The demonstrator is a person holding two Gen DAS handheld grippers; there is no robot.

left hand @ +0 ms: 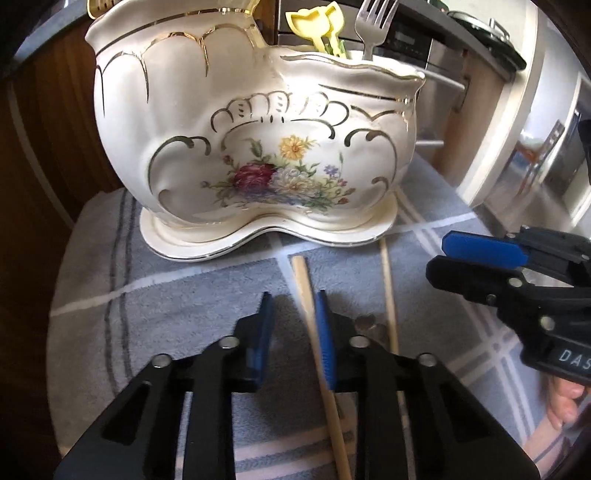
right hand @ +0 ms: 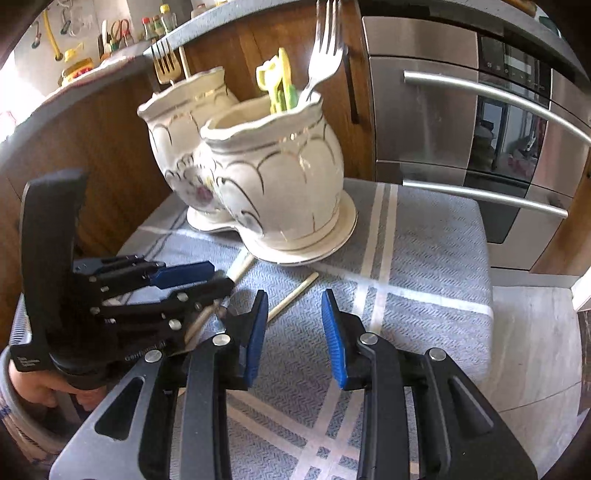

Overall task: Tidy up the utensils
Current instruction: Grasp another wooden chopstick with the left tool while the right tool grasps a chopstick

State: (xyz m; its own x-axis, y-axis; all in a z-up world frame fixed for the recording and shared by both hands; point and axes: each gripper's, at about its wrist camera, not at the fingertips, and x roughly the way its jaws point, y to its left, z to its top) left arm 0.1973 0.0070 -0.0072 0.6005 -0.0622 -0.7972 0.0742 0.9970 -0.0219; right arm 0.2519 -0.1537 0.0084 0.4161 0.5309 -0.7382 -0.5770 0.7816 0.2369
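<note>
A cream two-compartment ceramic holder (left hand: 258,147) (right hand: 273,184) with gold trim and painted flowers stands on a striped cloth. It holds a metal fork (left hand: 373,29) (right hand: 325,48) and yellow-green plastic utensils (left hand: 321,26) (right hand: 277,81). Two wooden chopsticks lie in front of it. My left gripper (left hand: 293,299) (right hand: 221,276) is low over one chopstick (left hand: 304,291) (right hand: 242,267), which runs between the jaws against the right pad; the left pad stands clear of it. The other chopstick (left hand: 389,295) (right hand: 299,290) lies just ahead of my open, empty right gripper (right hand: 294,295) (left hand: 439,254).
The blue-grey cloth (left hand: 166,295) (right hand: 424,258) covers a small surface whose right edge drops to a pale floor (right hand: 535,350). A steel oven (right hand: 461,129) stands behind on the right and a wooden cabinet (right hand: 92,147) on the left. A wooden fork (right hand: 166,62) sticks out of the taller compartment.
</note>
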